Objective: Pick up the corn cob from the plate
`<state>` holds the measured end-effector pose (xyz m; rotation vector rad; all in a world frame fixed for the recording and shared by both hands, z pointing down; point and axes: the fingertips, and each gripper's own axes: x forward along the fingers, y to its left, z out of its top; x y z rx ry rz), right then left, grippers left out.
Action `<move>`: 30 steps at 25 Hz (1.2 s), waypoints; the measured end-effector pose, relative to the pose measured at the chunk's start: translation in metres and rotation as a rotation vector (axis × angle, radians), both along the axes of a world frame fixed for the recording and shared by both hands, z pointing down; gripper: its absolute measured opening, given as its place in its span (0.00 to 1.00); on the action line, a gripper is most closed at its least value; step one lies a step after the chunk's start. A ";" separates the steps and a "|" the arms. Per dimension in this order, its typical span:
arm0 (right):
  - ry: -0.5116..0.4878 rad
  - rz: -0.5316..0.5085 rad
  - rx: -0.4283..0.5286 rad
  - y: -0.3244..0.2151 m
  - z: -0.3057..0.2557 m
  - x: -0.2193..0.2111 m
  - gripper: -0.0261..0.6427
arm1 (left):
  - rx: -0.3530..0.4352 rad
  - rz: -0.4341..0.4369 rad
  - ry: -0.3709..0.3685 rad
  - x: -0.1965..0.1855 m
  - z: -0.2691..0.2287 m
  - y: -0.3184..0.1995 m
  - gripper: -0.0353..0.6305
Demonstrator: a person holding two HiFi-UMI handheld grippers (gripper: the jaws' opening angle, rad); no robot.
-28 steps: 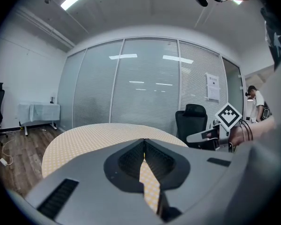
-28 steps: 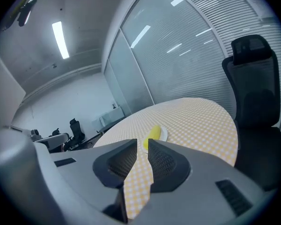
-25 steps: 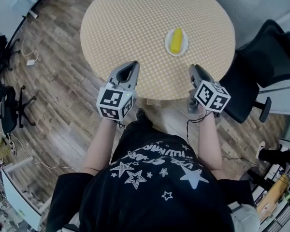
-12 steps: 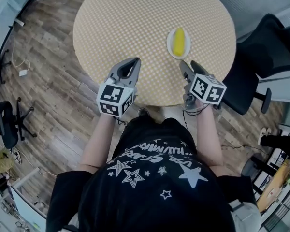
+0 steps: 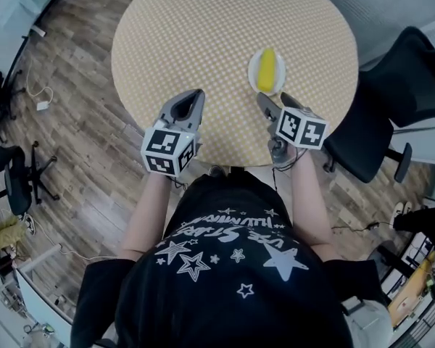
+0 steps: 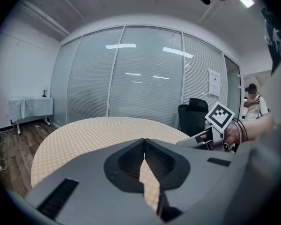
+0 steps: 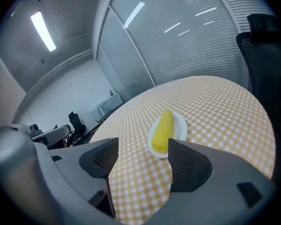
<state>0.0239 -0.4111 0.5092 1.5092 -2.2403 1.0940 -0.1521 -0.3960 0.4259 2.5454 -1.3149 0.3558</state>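
A yellow corn cob (image 5: 267, 69) lies on a small white plate (image 5: 254, 78) on the right side of a round table (image 5: 203, 42) covered with a yellow checked cloth. My right gripper (image 5: 272, 98) is just short of the plate's near edge; its jaws have just been opening and stand open with nothing between them. In the right gripper view the corn cob (image 7: 162, 130) and plate (image 7: 181, 125) sit ahead of the spread jaws of the right gripper (image 7: 143, 146). My left gripper (image 5: 192, 97) is over the table's near edge, shut and empty; the left gripper (image 6: 144, 143) shows its jaws meeting.
A black office chair (image 5: 399, 85) stands close to the table's right side. More chairs (image 5: 14, 172) and cables lie on the wooden floor at left. In the left gripper view a glass wall with blinds stands behind the table and a person (image 6: 254, 104) at far right.
Both grippers have moved forward over the table's near edge. The right gripper's jaws went from shut to wide open and now sit close to the plate.
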 end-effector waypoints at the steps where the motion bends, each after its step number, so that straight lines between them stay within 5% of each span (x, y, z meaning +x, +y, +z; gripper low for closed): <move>1: -0.002 -0.007 -0.002 -0.004 0.001 0.002 0.49 | 0.000 -0.011 -0.004 0.001 -0.001 -0.001 0.07; 8: -0.001 -0.023 -0.041 -0.034 0.010 0.003 0.49 | 0.009 -0.038 -0.024 0.000 -0.004 -0.016 0.07; 17: 0.033 0.052 -0.147 -0.073 0.039 -0.001 0.49 | -0.033 0.057 -0.014 -0.005 0.014 -0.058 0.07; 30: 0.208 0.136 -0.269 -0.116 0.069 0.008 0.49 | -0.072 0.152 0.014 -0.026 0.036 -0.110 0.07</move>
